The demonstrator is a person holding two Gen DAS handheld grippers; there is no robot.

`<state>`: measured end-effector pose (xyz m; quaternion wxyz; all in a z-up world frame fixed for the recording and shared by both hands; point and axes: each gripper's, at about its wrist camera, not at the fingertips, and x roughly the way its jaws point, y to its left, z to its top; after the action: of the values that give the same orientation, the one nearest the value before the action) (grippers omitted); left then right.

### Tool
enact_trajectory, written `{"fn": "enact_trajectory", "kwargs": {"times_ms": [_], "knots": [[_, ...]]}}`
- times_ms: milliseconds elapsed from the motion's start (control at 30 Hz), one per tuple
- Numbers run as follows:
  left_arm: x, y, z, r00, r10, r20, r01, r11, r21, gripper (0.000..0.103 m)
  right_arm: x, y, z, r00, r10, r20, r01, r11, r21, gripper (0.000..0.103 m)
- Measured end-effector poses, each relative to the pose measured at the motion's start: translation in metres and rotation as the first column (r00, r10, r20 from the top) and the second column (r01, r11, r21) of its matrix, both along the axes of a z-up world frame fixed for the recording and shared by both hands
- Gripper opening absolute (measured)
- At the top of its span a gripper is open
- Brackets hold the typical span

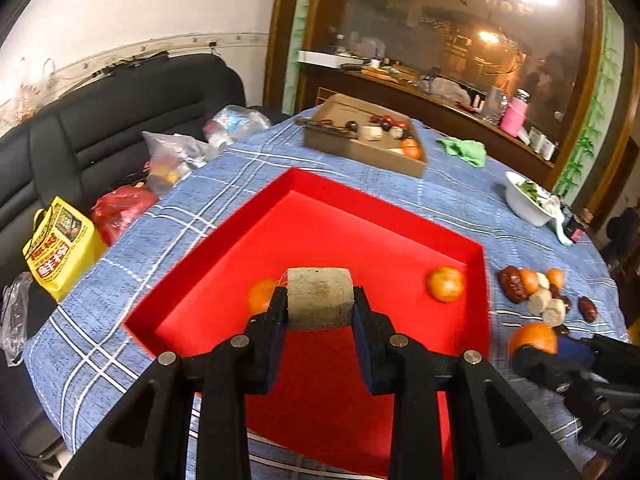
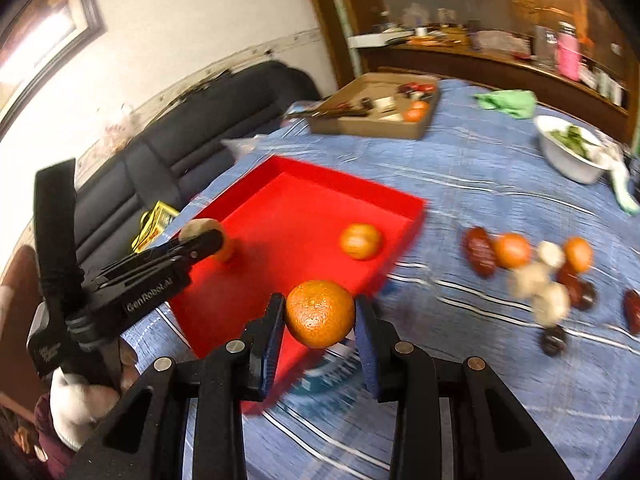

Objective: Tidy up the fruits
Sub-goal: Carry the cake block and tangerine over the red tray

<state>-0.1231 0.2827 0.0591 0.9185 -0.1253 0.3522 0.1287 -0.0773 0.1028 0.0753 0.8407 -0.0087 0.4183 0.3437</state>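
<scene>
Two loads at once: my left gripper [image 1: 320, 300] pinches a grey cylinder chunk [image 1: 319, 296] over the red tray [image 1: 224, 236], right gripper [image 2: 320, 316] clamps an orange [image 2: 320, 313] near its edge, so both drop in together.

Black sofa [image 1: 120, 120], green cloth [image 1: 464, 150]

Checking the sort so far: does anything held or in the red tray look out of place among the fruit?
Yes. The left gripper holds a pale grey cylinder over the red tray, which contains only oranges; it doesn't look like fruit.
</scene>
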Motion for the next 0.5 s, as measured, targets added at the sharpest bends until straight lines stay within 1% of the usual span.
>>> {"fn": "enact_trajectory", "kwargs": {"times_ms": [133, 233, 367, 500], "knots": [[-0.001, 0.011, -0.007, 1.000, 0.014, -0.009, -0.014, 1.000, 0.001, 0.030, 0.005, 0.036, -0.017, 0.999, 0.045, -0.019, -0.045, 0.998, -0.042, 0.038], [-0.001, 0.016, -0.010, 1.000, 0.021, -0.013, -0.021, 1.000, -0.006, 0.030, 0.006, 0.049, -0.026, 0.998, 0.059, -0.036, -0.061, 0.997, -0.051, 0.038], [0.003, 0.019, -0.014, 0.999, 0.025, -0.021, -0.025, 1.000, -0.012, 0.030, 0.011, 0.057, -0.034, 0.997, 0.063, -0.047, -0.066, 0.996, -0.064, 0.038], [0.004, 0.018, -0.013, 0.999, 0.029, -0.018, -0.029, 1.000, -0.004, 0.030, 0.016, 0.063, -0.040, 0.996, 0.063, -0.058, -0.067, 0.995, -0.075, 0.038]]}}
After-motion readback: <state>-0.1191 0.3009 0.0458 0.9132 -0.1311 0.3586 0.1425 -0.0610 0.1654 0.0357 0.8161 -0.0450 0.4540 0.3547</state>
